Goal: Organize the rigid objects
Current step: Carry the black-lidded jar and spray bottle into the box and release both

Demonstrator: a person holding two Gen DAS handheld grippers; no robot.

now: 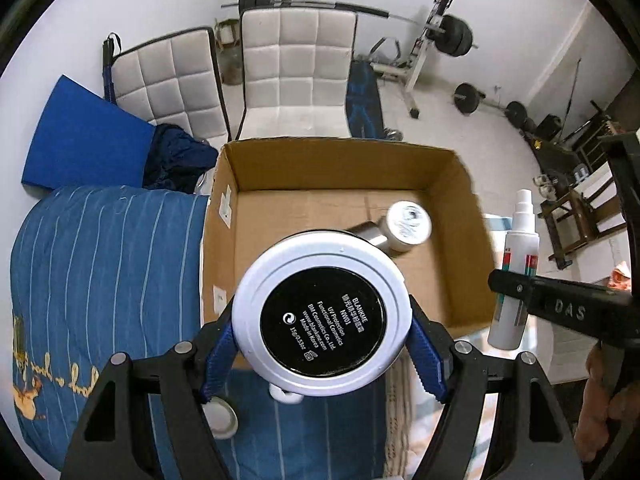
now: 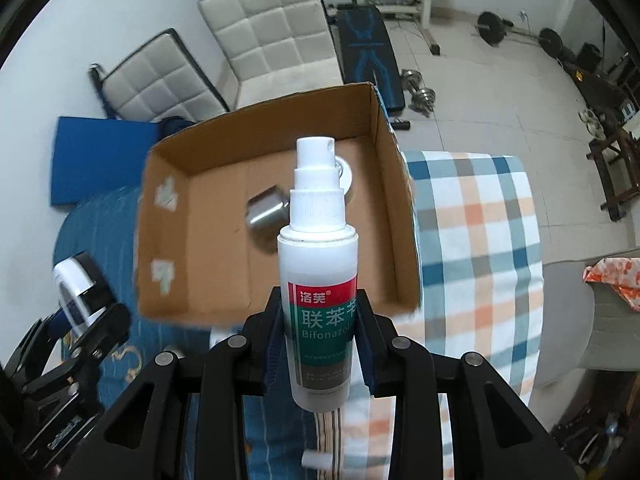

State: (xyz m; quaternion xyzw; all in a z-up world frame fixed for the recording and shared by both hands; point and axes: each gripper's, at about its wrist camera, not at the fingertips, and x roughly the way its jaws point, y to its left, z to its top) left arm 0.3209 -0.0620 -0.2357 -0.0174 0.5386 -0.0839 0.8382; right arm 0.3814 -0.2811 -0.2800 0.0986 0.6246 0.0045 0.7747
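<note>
- Cardboard, brown and open-topped, forms the box [image 1: 460, 216] that sits on the bed, ahead of both grippers; its near wall lies just beyond the held items in each wrist view.
- Inside the box lies a small silver metal cylinder with a white cap [image 1: 394, 230], tipped on its side on the box floor, toward the right half in the left wrist view.
- Left gripper [image 1: 322, 340] is closed on a round white cosmetic compact with a black printed label [image 1: 322, 312], its blue-padded fingers [image 1: 218, 354] pressing on either side of the rim; the labelled face is turned to the camera, and the compact is held over the near edge of the box.
- Right gripper [image 2: 318, 340] clamps a white plastic spray bottle with a red and green label [image 2: 318, 280] around its lower body; the bottle stands upright with its nozzle at the top, in front of the box's near wall.
- In the left wrist view the spray bottle shows at the right, just outside the box's right wall.
- A blue striped quilt [image 1: 100, 264] covers the bed left of the box, and a checked blue, orange and white blanket [image 2: 480, 240] lies to its right.
- Two white quilted chairs [image 1: 296, 72] stand behind the box, with a weight bench [image 2: 370, 48] farther back on the tiled floor.
</note>
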